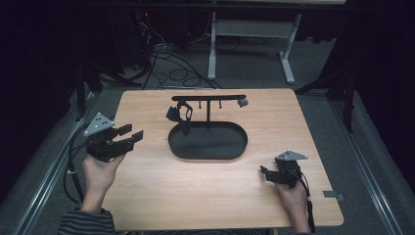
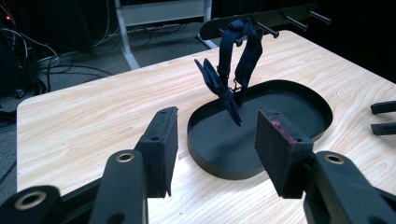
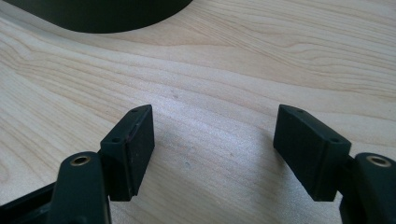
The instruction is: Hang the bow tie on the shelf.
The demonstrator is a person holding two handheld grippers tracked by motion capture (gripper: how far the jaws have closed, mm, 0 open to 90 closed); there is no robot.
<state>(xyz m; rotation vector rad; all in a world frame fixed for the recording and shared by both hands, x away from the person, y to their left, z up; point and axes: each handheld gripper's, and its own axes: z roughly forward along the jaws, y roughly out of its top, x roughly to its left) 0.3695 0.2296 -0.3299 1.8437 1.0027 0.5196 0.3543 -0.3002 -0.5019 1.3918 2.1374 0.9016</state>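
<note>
A dark fabric strap (image 2: 236,70) hangs limp from the matte black peg rack (image 1: 208,98) mid-bench (image 1: 147,196); left gripper (image 1: 134,134) and right gripper (image 1: 263,174) gape empty.

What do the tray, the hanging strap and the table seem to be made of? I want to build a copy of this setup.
Tray: likely painted metal or plastic, going by its matte black surface and thin, even rim. Strap: dark fabric, since it drapes limply from a peg and folds. Table: light wood or wood-look laminate, with visible grain lines and a smooth finish.
</note>
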